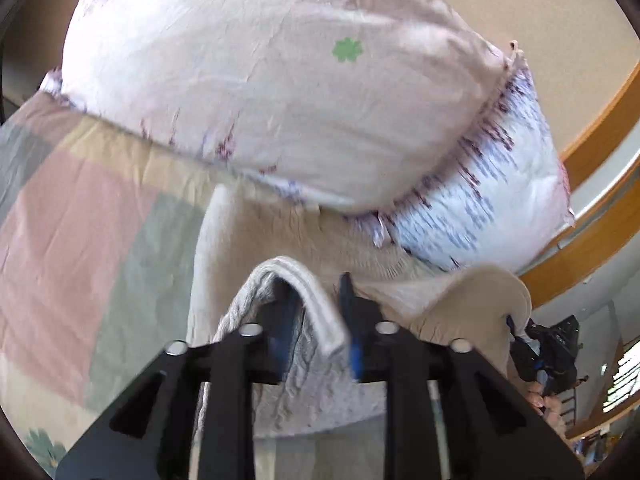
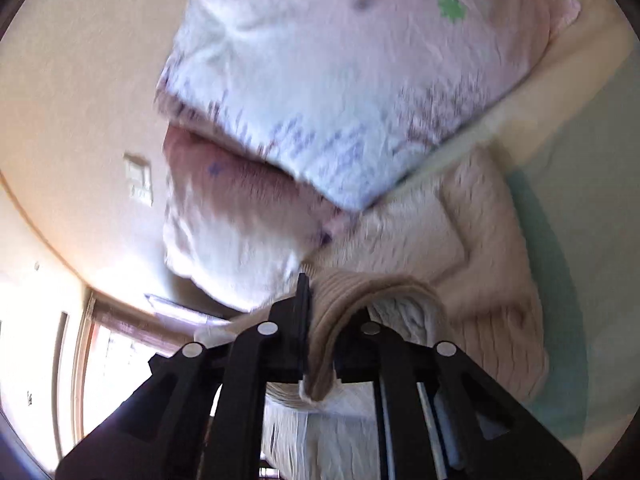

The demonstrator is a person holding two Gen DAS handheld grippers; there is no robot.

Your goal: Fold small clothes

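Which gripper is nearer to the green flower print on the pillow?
Cannot tell. Both the left gripper and the right gripper hold the beige knit garment below the pillow, each well short of the green flower.

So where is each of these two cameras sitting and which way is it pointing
Left wrist: rides on the left gripper, looking forward along its fingers at a cream knit garment clamped there, floral pillows and a pastel patchwork bedspread beyond; own black fingers show, and the other gripper at the right edge.
Right wrist: rides on the right gripper, facing the same pillows and a beige wall; own fingers pinch the garment's ribbed edge.
Shared: the garment and the pillow with the green flower.
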